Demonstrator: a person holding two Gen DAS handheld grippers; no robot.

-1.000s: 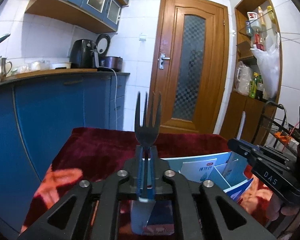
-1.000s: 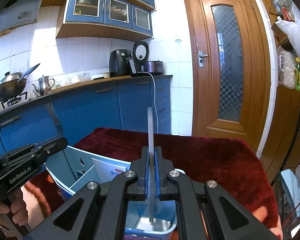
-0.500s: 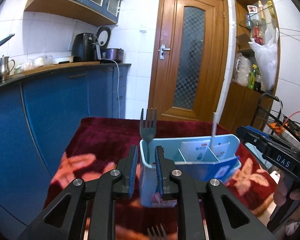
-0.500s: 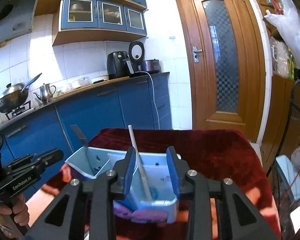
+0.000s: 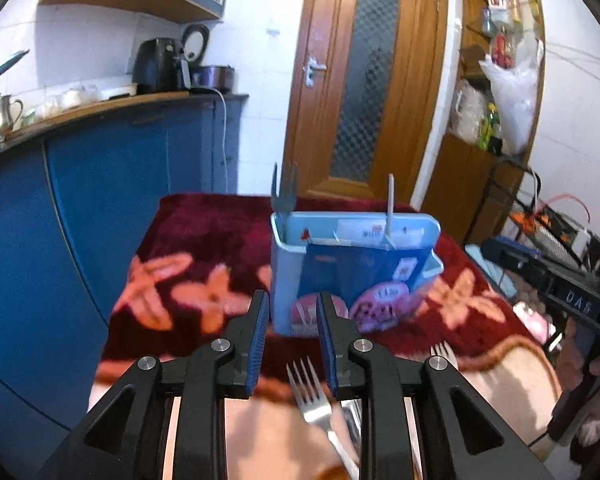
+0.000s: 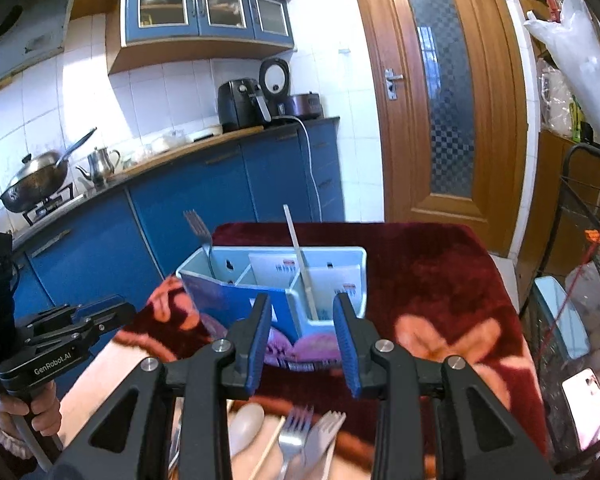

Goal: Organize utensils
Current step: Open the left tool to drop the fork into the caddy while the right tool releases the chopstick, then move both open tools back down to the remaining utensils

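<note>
A light blue utensil caddy [image 5: 284, 276] [image 6: 360, 280] with several compartments stands on the dark red flowered cloth [image 5: 204, 240]. A metal fork [image 5: 283, 196] [image 6: 198, 226] stands tines up in its left end. A pale flat stick-like utensil [image 5: 390, 208] [image 6: 296, 240] leans in the right compartment. My left gripper [image 5: 292, 300] hangs just before the caddy, its jaws opening with nothing between them. My right gripper [image 6: 302, 300] is open and empty, also short of the caddy. Loose forks [image 5: 312, 392] [image 6: 294, 436] and a pale spoon [image 6: 248, 424] lie below the grippers.
Blue kitchen cabinets [image 6: 220, 208] run along the left, close to the table's edge. A wooden door [image 6: 440, 100] is behind. A wire rack [image 6: 588, 216] and a phone [image 6: 584, 408] are at the right. A hand [image 6: 32, 408] grips the left tool's handle.
Both grippers let go of their utensils, the fork and the pale stick, which now stand in the caddy. Both pulled back and tilted down, bringing the loose utensils into view.
</note>
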